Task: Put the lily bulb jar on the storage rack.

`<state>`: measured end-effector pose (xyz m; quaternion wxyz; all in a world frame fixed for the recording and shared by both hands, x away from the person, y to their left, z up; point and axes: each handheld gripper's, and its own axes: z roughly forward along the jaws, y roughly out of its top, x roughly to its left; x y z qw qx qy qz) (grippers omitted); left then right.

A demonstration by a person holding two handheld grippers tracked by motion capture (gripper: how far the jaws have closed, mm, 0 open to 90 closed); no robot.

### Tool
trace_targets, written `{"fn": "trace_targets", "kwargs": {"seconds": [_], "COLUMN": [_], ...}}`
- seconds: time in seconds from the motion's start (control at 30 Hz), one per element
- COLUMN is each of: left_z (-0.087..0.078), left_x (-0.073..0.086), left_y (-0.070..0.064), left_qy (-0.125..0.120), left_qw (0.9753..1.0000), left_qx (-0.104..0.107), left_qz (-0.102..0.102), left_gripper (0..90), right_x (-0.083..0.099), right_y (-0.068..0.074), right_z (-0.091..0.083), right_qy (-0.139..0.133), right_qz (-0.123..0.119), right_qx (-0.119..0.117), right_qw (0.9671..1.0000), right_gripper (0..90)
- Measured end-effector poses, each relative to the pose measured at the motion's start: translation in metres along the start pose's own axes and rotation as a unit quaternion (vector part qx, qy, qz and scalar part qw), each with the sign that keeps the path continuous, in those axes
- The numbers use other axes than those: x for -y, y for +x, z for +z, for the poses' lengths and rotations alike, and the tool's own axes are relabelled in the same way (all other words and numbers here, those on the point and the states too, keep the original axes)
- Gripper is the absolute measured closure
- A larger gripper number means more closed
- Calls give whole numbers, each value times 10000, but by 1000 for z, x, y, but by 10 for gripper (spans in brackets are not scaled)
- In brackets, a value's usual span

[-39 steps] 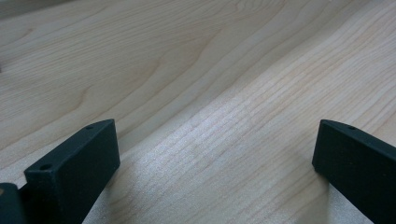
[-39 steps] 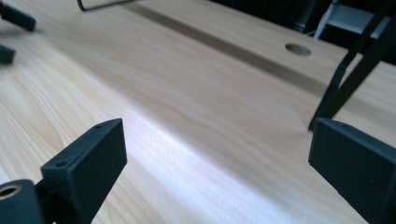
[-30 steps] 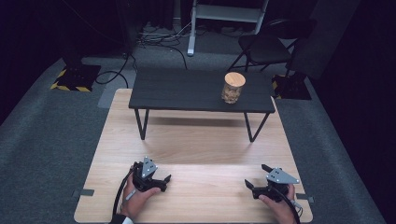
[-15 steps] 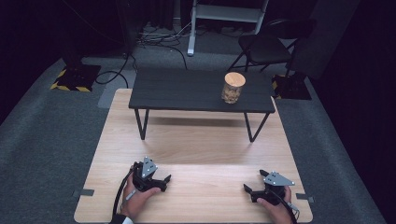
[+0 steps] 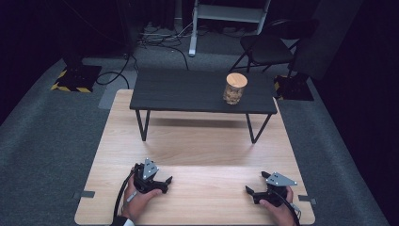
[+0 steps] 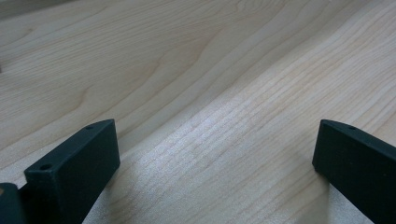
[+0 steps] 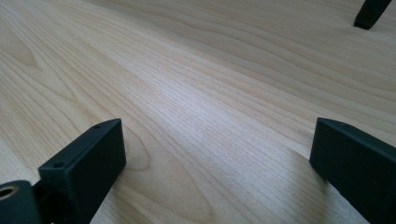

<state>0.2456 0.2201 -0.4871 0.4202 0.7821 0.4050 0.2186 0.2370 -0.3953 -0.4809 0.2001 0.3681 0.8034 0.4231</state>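
A glass jar (image 5: 234, 88) with a wooden lid stands upright on the right part of a small black table (image 5: 188, 92). That table rests on a light wooden board (image 5: 197, 150). My left gripper (image 5: 165, 183) lies on the board near its front left, held in a hand, open with nothing between its jaws. In the left gripper view my left gripper (image 6: 215, 154) has bare wood between its wide-apart jaws. My right gripper (image 5: 250, 193) rests at the board's front right, also open and empty. My right gripper (image 7: 217, 154) points low across the wood.
A black table leg (image 7: 371, 13) shows at the top right of the right gripper view. Grey carpet (image 5: 47, 136) surrounds the board. A dark chair (image 5: 270, 47), a white stand (image 5: 226, 14) and floor cables (image 5: 155, 40) sit behind the black table.
The right gripper has slid slightly toward the front edge of the board. The left gripper has stayed in place.
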Motion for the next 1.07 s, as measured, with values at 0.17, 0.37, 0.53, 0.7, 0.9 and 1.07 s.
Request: {"fn": "trace_targets", "kwargs": {"seconds": [0.17,0.37,0.53,0.7,0.9,1.07], "left_z": [0,0,0,0,0,0], "left_x": [0,0,0,0,0,0], "left_y": [0,0,0,0,0,0], "left_qy": [0,0,-1,0,-1,0], "left_qw": [10000,10000,10000,10000,10000,10000], "left_qx": [-3,-3,-2,-3,-3,-3], "left_qz": [-1,0,-1,0,-1,0], "left_gripper": [6,6,6,6,6,6], "right_x": [-1,-1,-1,-1,-1,-1], "right_y": [0,0,0,0,0,0], "right_z": [0,0,0,0,0,1], "right_qy": [14,24,26,27,31,38], "right_qz": [-7,-6,-8,-11,-10,-3], "right_qx": [-8,0,-3,-4,4,11], "right_qw": [10000,10000,10000,10000,10000,10000], "right_gripper": [21,13,11,11,8,3]}}
